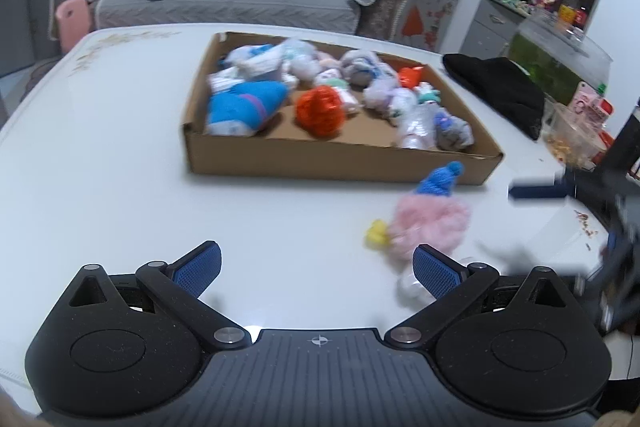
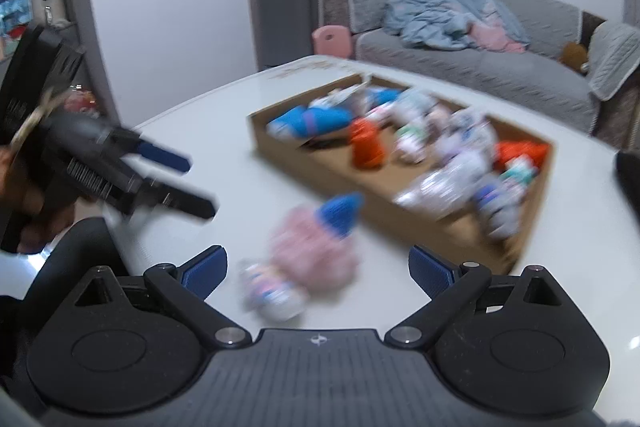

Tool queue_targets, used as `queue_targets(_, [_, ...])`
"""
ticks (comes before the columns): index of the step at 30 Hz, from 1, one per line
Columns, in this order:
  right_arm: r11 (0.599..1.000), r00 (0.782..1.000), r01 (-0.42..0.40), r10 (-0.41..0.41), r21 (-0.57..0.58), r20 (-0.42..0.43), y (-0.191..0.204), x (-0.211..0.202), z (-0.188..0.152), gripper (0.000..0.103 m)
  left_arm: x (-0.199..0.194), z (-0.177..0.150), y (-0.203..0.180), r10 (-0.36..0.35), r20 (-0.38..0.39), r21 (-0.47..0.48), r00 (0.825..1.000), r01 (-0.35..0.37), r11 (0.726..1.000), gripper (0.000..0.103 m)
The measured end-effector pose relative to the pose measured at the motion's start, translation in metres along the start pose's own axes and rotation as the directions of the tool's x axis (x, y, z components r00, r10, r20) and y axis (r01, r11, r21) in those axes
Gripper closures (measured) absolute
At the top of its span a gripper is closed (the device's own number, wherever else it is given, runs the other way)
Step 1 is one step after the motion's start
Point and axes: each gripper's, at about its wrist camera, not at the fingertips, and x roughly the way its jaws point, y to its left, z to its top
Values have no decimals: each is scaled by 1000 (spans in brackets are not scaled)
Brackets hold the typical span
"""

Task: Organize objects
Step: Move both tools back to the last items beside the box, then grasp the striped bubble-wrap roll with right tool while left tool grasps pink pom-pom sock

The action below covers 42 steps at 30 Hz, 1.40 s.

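A pink fluffy plush toy [image 1: 430,223] with a blue knitted hat [image 1: 438,181] lies on the white table [image 1: 120,167], just in front of a shallow cardboard tray [image 1: 320,159] that holds several plush toys. My left gripper [image 1: 316,263] is open and empty, with the toy just beyond its right finger. In the right wrist view the blurred toy [image 2: 312,251] lies between the wide-apart fingers of my right gripper [image 2: 318,263], and the pads do not press it. The left gripper [image 2: 192,183] shows there at the left, also open. The tray [image 2: 260,135] stands behind.
A black cloth [image 1: 500,91] lies right of the tray. A clear container of snacks [image 1: 576,135] and some crumbs [image 1: 584,219] are at the table's right edge. A grey sofa [image 1: 240,3] with a blue blanket stands behind, shelves at the right.
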Motion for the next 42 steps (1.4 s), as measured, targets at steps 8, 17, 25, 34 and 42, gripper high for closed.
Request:
queue_targets(8, [995, 995, -98, 97, -13, -36, 21, 38, -19, 22, 7, 5, 0, 1, -7, 21, 1000, -1, 1000, 1])
queue_targets(17, [993, 993, -115, 115, -38, 0, 16, 49, -16, 35, 46, 27, -35, -48, -60, 151, 997, 56, 987, 1])
queue_targets(25, [996, 996, -66, 69, -52, 52, 22, 46, -29, 69, 89, 28, -72, -65, -124, 288, 990, 99, 953, 4])
queue_targets(34, [998, 994, -71, 70, -2, 85, 10, 35, -37, 74, 102, 30, -76, -88, -112, 282, 990, 117, 952, 20])
queue_targets(42, [999, 996, -14, 10, 46, 86, 0, 16, -49, 74, 101, 25, -85, -96, -63, 302, 993, 111, 947, 55])
